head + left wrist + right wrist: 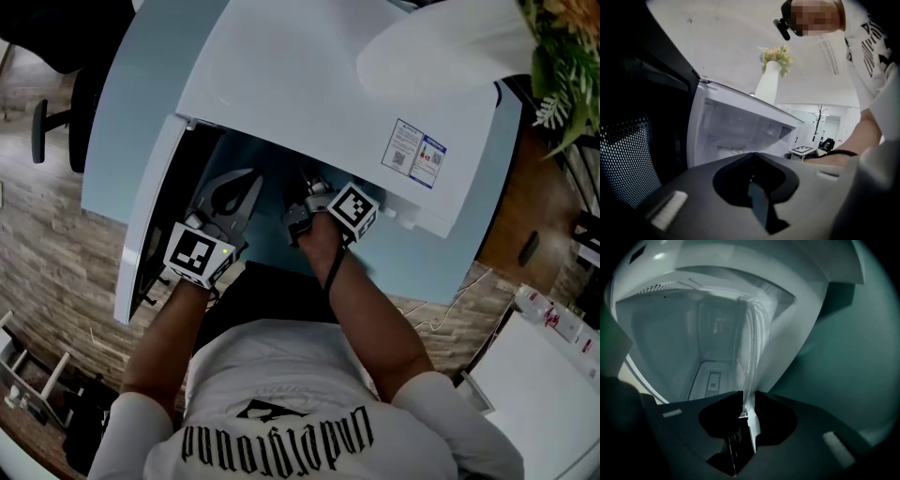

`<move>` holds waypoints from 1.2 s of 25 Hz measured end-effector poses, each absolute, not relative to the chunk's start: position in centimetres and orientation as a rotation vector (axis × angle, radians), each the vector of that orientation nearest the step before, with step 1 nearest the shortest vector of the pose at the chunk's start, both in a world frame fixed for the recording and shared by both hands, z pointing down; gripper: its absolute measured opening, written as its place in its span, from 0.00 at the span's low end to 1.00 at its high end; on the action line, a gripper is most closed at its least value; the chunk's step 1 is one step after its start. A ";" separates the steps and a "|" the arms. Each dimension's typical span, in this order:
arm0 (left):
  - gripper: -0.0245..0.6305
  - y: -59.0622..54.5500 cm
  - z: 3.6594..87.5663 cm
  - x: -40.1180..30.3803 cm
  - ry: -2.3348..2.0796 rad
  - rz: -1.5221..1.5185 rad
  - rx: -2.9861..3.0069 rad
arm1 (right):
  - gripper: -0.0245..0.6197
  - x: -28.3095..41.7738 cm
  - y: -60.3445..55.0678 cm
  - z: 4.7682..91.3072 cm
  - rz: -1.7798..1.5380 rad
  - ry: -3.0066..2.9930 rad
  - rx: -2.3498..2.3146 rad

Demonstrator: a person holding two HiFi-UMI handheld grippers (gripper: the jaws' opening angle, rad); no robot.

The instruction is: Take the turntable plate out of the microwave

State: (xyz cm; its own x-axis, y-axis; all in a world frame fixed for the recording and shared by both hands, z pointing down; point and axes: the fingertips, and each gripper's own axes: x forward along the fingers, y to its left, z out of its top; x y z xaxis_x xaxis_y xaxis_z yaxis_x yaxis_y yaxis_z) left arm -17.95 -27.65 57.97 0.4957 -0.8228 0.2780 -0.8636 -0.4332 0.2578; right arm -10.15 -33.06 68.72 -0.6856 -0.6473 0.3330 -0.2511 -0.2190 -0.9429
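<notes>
In the right gripper view the clear glass turntable plate (751, 348) stands on edge, its rim caught between the jaws of my right gripper (747, 399), which is shut on it. Behind it lies the white microwave's (300, 84) cavity (670, 333). From the head view the right gripper (305, 202) is at the cavity mouth, and the plate itself is not discernible. My left gripper (246, 183) is just to the left, near the open door (150, 216). Its jaws (752, 153) are shut with nothing between them, facing the cavity (736, 131).
The microwave sits on a light blue table (141, 103), with a white vase (441, 47) of flowers on top. The door's mesh window (628, 154) is close on the left gripper's left. A chair (56, 122) stands at the far left and a white box (534, 366) at the lower right.
</notes>
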 end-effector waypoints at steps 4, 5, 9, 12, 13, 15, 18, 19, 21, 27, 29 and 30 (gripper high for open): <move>0.11 -27.5 58.2 -18.0 -1.408 0.145 2.371 | 0.16 -10.1 -33.0 68.7 -1.965 1.757 -1.049; 0.11 -27.3 58.3 -18.0 -1.405 0.135 2.370 | 0.15 -10.2 -32.9 68.6 -1.961 1.764 -1.044; 0.11 -26.9 58.5 -17.8 -1.392 0.124 2.352 | 0.10 -10.2 -32.8 68.3 -1.955 1.776 -1.042; 0.11 -26.5 59.0 -17.8 -1.394 0.107 2.346 | 0.10 -9.8 -32.5 68.3 -1.952 1.774 -1.046; 0.11 -26.3 59.2 -17.8 -1.392 0.103 2.342 | 0.10 -9.7 -32.4 68.3 -1.952 1.775 -1.046; 0.11 -26.0 59.4 -17.7 -1.390 0.106 2.335 | 0.10 -9.7 -32.0 68.3 -1.959 1.779 -1.051; 0.11 -25.4 60.1 -17.8 -1.396 0.117 2.307 | 0.10 -9.8 -31.2 68.3 -1.964 1.780 -1.032; 0.11 -25.1 60.4 -17.9 -1.399 0.121 2.288 | 0.10 -9.8 -31.0 68.2 -1.961 1.780 -1.025; 0.11 -24.6 61.2 -18.0 -1.400 0.125 2.241 | 0.09 -9.7 -30.5 68.2 -1.955 1.782 -1.017; 0.11 -23.2 63.1 -18.2 -1.344 0.040 2.082 | 0.09 -9.2 -28.7 68.1 -1.955 1.781 -1.024; 0.11 -22.8 63.6 -18.2 -1.326 0.006 2.035 | 0.09 -9.0 -28.3 68.0 -1.949 1.786 -1.020; 0.12 -22.7 63.9 -18.2 -1.316 -0.012 2.015 | 0.09 -8.9 -28.1 68.0 -1.947 1.788 -1.020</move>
